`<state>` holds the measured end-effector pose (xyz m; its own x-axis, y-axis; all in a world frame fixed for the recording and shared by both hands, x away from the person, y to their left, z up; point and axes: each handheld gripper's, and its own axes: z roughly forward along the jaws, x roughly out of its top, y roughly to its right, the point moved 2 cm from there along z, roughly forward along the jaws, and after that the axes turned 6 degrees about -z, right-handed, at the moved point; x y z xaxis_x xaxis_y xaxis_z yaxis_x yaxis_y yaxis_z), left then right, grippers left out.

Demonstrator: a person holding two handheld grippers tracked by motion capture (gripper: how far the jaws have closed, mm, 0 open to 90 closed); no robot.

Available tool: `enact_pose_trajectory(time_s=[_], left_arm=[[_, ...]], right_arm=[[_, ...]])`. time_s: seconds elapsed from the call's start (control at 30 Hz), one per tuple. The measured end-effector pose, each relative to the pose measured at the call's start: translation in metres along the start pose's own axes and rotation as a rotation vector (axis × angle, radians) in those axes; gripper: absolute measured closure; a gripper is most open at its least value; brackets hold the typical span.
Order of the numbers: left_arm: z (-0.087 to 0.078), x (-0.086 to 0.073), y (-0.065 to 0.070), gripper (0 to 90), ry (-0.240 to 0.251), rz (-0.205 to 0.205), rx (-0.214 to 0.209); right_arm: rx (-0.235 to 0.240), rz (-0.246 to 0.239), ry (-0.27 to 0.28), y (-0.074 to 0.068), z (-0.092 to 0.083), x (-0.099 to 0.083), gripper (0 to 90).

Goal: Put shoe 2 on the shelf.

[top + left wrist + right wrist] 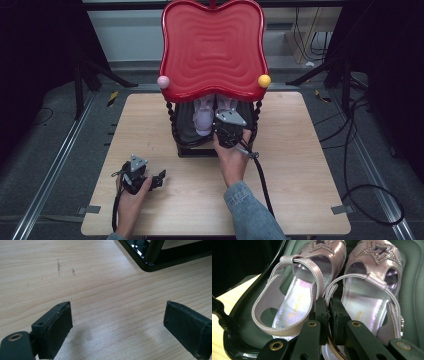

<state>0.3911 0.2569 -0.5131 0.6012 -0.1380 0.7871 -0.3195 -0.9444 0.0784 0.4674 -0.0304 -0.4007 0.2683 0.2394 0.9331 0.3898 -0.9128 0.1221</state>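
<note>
Two pale pink sandals with glittery stars, the left sandal (287, 315) and the right sandal (364, 297), lie side by side in the dark lower tray (412, 295) of a small rack. My right gripper (328, 307) reaches in between them. Its jaws are pressed together on the sandals' inner heel straps (329, 292). From above, the right gripper (226, 131) sits under the red top shelf (214, 47), with the sandals (202, 119) partly hidden. My left gripper (159, 179) rests low over the table at the front left, open with nothing between its fingers (60, 327).
The rack stands mid-table on twisted black posts (172, 120), with a pink ball (163, 82) and a yellow ball (264, 80) at its front corners. Its black base (160, 262) lies ahead of the left gripper. Bare wooden table (300, 175) spreads to the right.
</note>
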Motion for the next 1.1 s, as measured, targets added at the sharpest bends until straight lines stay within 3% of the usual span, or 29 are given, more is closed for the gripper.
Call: enact_pose_trajectory(time_s=[0.2,0.43,0.77,0.97,1.1], left_arm=[[0.000,0.000,0.000,7.6,-0.001,-0.001,0.001],[0.001,0.000,0.001,7.5,-0.001,0.000,0.000],[0.001,0.000,0.000,5.3,0.002,-0.001,0.011],[0.001,0.000,0.001,4.9,0.002,-0.004,0.008],[0.000,0.001,0.002,3.6,0.018,0.007,-0.005]], right_arm=[[0.002,0.004,-0.005,-0.001,0.000,0.000,80.8],[0.004,-0.003,-0.014,0.002,-0.005,-0.001,68.9],[0.003,-0.005,-0.030,0.003,-0.020,0.002,36.2],[0.020,0.016,-0.028,0.004,-0.033,0.005,23.9],[0.048,-0.019,-0.013,0.000,-0.047,0.005,16.0]])
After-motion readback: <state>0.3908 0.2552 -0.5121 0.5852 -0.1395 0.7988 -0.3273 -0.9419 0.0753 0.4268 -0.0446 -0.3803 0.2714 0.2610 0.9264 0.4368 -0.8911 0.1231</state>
